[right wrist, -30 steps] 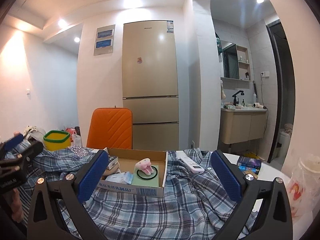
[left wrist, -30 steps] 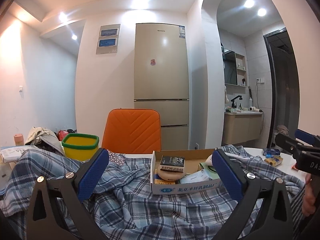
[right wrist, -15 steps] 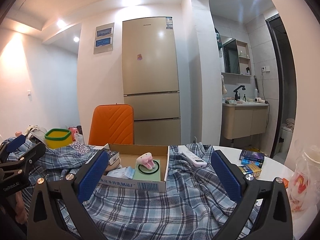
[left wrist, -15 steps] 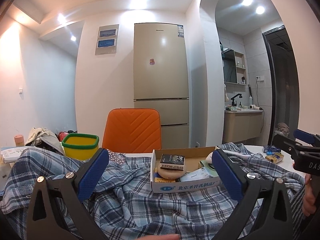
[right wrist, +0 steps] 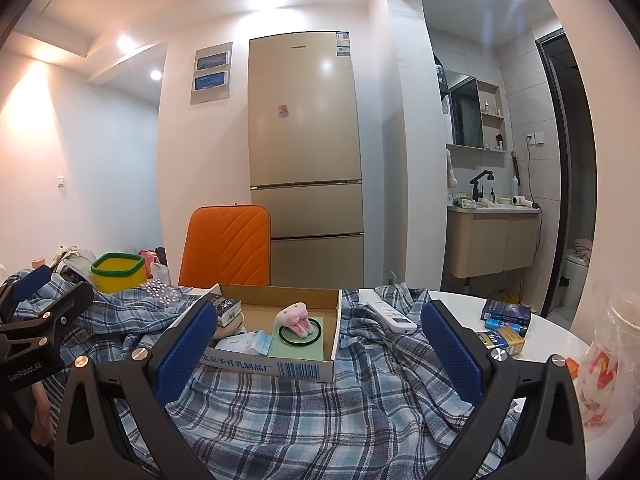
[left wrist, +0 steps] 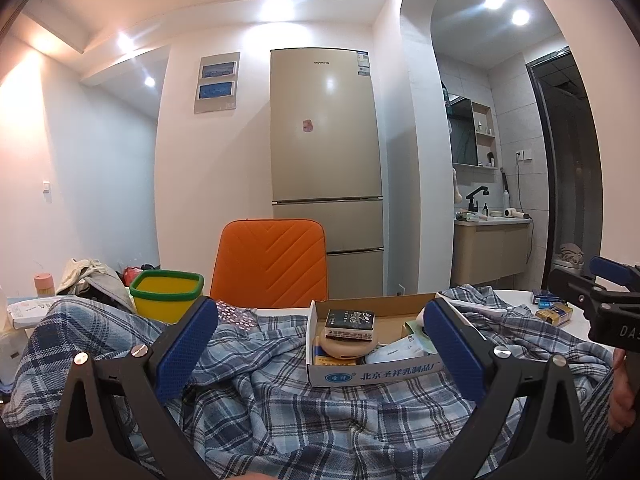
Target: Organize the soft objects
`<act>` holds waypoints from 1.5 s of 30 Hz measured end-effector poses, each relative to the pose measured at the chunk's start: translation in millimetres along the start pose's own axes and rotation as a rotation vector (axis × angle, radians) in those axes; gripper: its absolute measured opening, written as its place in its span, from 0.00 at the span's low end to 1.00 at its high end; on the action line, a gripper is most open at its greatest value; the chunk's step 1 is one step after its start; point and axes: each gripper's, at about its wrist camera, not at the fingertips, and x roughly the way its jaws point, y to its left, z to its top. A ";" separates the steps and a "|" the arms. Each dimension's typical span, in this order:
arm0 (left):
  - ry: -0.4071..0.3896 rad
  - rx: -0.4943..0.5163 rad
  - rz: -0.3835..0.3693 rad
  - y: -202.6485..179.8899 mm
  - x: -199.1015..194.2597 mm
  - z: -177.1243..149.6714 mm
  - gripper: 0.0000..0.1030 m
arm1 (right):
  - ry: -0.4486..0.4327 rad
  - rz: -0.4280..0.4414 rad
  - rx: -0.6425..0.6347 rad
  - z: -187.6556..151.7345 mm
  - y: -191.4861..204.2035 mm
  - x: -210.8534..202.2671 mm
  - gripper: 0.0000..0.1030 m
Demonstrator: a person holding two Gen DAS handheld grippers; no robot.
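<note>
While both the left gripper (left wrist: 320,346) and right gripper (right wrist: 318,342) gape wide and empty, the plaid shirt (right wrist: 304,412) sprawls beneath, its 12 o'clock folds under the cardboard box (right wrist: 276,366); tugging cloth would probably tip the box.

I hold my left gripper (left wrist: 320,332) and right gripper (right wrist: 318,330) level and side by side, both with jaws spread wide and nothing between the blue pads (left wrist: 186,350), each handle gripped in a hand (left wrist: 622,396).
</note>
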 end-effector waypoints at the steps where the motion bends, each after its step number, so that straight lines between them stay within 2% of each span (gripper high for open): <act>1: -0.001 0.002 0.001 -0.7 -0.3 0.0 1.00 | 0.000 0.000 -0.001 -0.1 0.1 0.0 1.00; 45: -0.008 -0.004 0.010 -1.5 -2.7 -0.1 1.00 | -0.005 -0.006 0.002 0.5 -1.2 -1.9 1.00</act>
